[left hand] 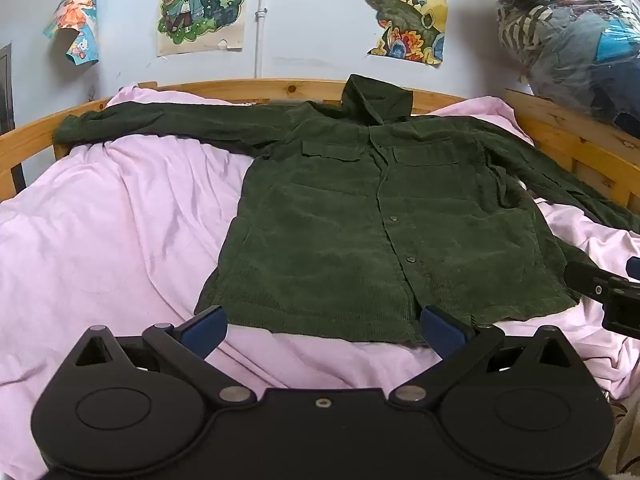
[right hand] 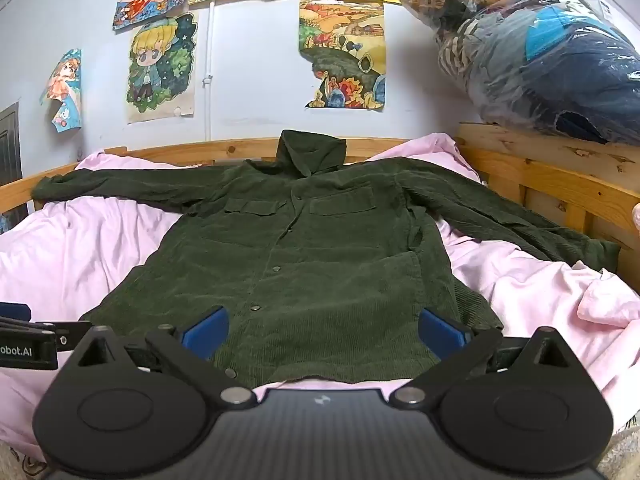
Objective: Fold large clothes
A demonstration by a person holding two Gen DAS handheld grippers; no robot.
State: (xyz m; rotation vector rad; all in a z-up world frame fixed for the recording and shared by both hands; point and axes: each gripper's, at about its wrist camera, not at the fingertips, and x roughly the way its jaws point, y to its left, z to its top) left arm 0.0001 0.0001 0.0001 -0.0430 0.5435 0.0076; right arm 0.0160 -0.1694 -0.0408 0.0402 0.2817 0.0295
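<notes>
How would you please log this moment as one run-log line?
dark green corduroy jacket: flat, sleeves spread, unfolded | pink bedsheet: underneath | left claw: open, empty | right claw: open, empty

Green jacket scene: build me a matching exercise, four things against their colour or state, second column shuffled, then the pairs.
Column one:
1. jacket
2. bed sheet
3. left claw
4. clear bag of clothes

Column two:
A. pink, wrinkled
B. resting on the wooden bed rail
C. dark green, spread flat with sleeves out
D. open, holding nothing

Pairs: 1-C, 2-A, 3-D, 4-B
</notes>
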